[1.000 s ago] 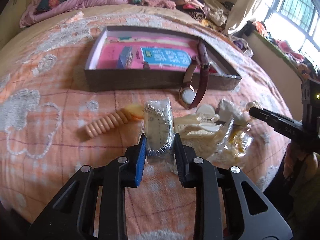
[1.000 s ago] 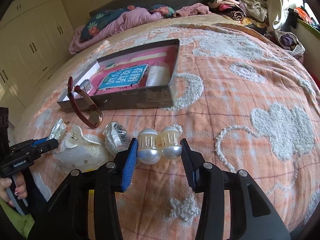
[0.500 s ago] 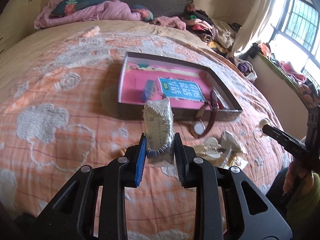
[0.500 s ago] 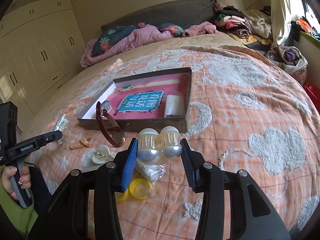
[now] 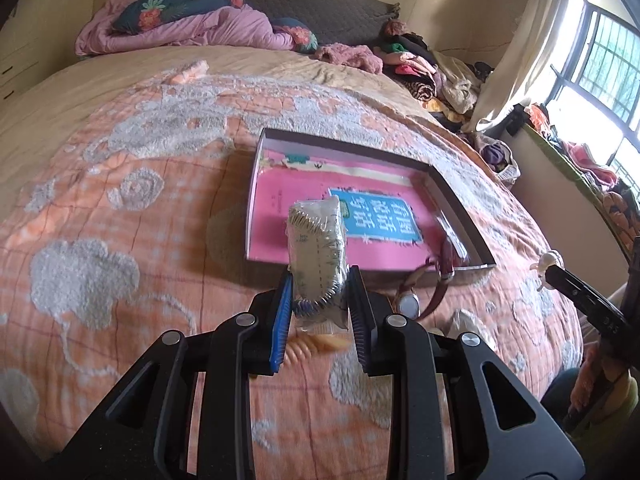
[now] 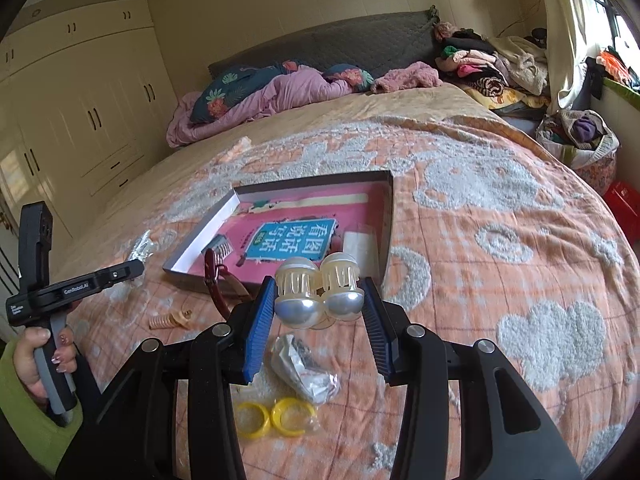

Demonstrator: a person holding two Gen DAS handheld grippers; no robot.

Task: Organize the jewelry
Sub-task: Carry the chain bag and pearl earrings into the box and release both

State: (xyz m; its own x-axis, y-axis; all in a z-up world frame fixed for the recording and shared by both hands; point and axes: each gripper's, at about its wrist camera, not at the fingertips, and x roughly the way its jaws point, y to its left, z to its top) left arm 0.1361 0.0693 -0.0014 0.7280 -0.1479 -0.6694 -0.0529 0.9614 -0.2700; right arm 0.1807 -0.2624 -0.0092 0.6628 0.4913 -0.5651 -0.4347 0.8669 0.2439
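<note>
The left gripper (image 5: 318, 300) has its fingers nearly closed on a clear plastic packet (image 5: 318, 256) holding what looks like a beaded bracelet; the packet stands upright above the fingers, and its lower end is hidden between them. The right gripper (image 6: 318, 312) has its fingers partly apart, pressed on a pair of pearl-topped hair claw clips (image 6: 320, 290) side by side. Both loads hang clear above the bed (image 6: 500, 248).

The open shallow box (image 5: 460, 204) lies on the orange bedspread ahead of both grippers, its pink floor largely bare, with a blue label. A brown-strapped wristwatch (image 5: 412, 300) lies draped over the box's near rim, its dial partly hidden behind the left fingers. A peach spiral hair tie (image 6: 168, 318) lies on the bedspread near the box. Under the right gripper lie a crumpled plastic packet (image 6: 304, 368), contents unclear, and two yellow rings (image 6: 274, 416). A hand (image 6: 40, 356) in a green sleeve grips the left gripper's handle at the right wrist view's left edge. The bedspread to the right of the box lies open.
</note>
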